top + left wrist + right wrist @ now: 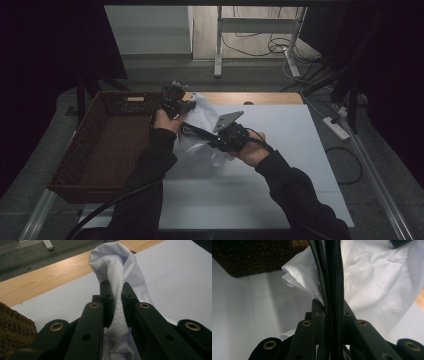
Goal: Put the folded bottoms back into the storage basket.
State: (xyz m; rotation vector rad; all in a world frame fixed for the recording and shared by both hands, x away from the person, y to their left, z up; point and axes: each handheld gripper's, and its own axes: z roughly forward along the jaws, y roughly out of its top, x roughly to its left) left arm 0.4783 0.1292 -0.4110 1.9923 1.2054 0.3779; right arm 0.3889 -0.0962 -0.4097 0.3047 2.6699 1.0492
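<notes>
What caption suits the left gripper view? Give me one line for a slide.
Left gripper shut on a fold of white garment above the white table, wicker basket at the edge.

Basket on table left; garment beside, btwn grippers.

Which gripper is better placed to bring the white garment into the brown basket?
Probably the left gripper: it holds the white garment right beside the brown basket rim, nearer than the right gripper.

High view dim, corners and sides near black; far floor lit brightest. White counter muted grey. Both gripper views evenly lit, soft near the lens.
</notes>
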